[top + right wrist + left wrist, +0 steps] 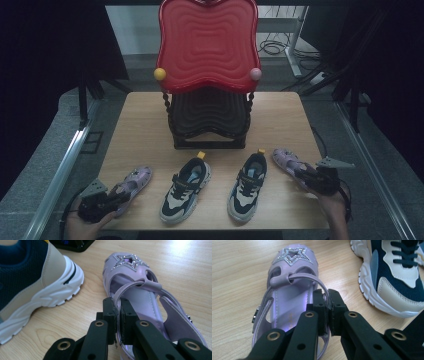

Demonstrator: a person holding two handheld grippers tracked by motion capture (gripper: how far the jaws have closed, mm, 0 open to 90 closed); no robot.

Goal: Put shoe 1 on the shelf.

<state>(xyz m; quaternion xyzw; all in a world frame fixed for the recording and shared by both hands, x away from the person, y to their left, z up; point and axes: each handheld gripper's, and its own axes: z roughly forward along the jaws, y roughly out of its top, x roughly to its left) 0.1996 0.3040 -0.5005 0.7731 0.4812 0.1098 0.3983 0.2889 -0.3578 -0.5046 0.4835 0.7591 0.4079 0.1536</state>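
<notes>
Lilac sandal, glittery star toe, claw pinching its strap

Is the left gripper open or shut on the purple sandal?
Shut: the left gripper has its jaws pinched on the side wall of the left purple sandal.

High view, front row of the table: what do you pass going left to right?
Left gripper → left purple sandal → left sneaker → right sneaker → right purple sandal → right gripper.
</notes>
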